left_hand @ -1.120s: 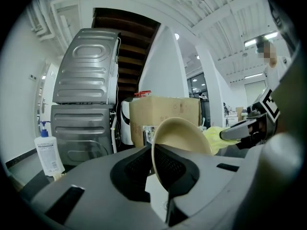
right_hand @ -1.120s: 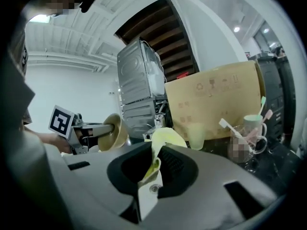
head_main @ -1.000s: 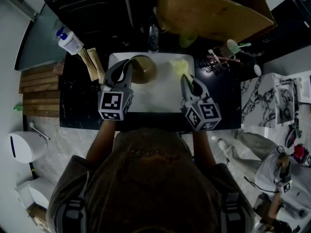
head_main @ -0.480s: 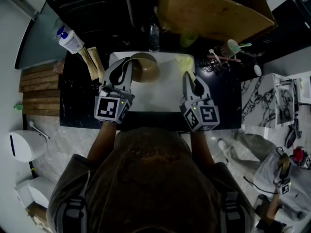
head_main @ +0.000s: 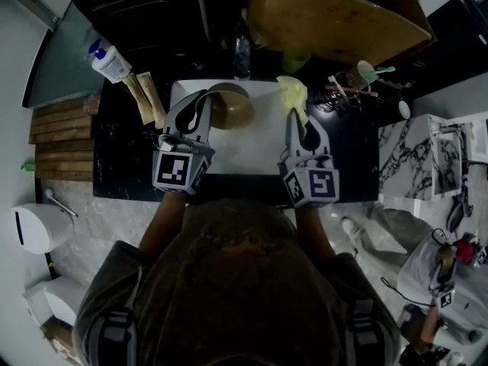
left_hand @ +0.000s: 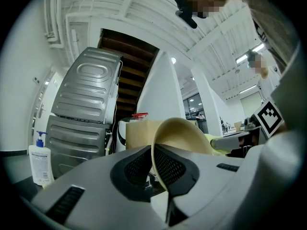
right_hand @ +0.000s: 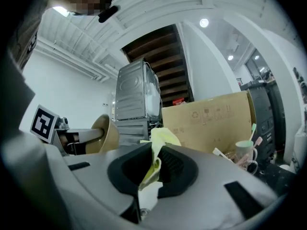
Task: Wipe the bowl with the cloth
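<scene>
Head view, left to right: left gripper (head_main: 200, 104) is clamped on the tan bowl's (head_main: 231, 107) rim, by the white basin's (head_main: 252, 147) far edge, left half. Right gripper (head_main: 297, 120) pinches the yellow cloth (head_main: 292, 92) at the far right corner, so the bowl's straight left of it, apart. Cardboard box (right_hand: 211, 116) has recycling marks; nothing else is readable.

Yellow cloth (head_main: 292, 91) now lifted off the white tray (head_main: 252, 147), pinched and bunched in the right gripper (head_main: 298, 122), raised toward the far edge, bowl (head_main: 231, 105) carried slightly farther.
</scene>
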Tool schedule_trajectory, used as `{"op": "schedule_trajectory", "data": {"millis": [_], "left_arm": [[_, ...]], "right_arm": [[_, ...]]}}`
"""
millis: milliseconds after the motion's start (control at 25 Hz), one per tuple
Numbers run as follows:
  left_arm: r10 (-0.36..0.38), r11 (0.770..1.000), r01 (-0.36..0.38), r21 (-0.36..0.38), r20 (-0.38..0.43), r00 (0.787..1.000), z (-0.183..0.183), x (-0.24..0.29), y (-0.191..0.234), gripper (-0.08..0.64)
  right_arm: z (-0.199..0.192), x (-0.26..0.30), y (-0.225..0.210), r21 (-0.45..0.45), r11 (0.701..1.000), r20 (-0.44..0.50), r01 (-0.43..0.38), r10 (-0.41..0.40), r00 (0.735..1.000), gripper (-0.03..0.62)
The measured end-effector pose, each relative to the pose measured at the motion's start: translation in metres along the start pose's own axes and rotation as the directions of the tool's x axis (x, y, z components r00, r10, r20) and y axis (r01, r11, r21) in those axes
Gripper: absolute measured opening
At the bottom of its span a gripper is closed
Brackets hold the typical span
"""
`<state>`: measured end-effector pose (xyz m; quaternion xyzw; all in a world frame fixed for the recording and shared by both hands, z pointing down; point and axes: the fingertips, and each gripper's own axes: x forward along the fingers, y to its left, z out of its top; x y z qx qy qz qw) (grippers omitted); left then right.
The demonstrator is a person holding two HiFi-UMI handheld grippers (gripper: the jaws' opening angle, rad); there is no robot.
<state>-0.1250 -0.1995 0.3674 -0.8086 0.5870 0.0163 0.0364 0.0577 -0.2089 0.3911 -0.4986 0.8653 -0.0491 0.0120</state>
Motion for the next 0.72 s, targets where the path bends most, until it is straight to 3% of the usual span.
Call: {"op": "schedule_trajectory", "data": {"millis": [440,720], "left_arm": [[0.016,0.997,-0.019,-0.074,-0.034,0.999,-0.016,-0.002,0.005,0.02],[0.033,0.993,-0.044,-0.106,-0.101,0.994,-0.028,-0.002,0.005,0.02]], "right_arm": [[-0.005,0.002,0.007,0.011,1.0,-0.002,-0.023,0.023,1.0,0.021],[-0.014,0.001,0.013,0.017,0.999,-0.026,-0.039,0.039,0.999,0.021]]}}
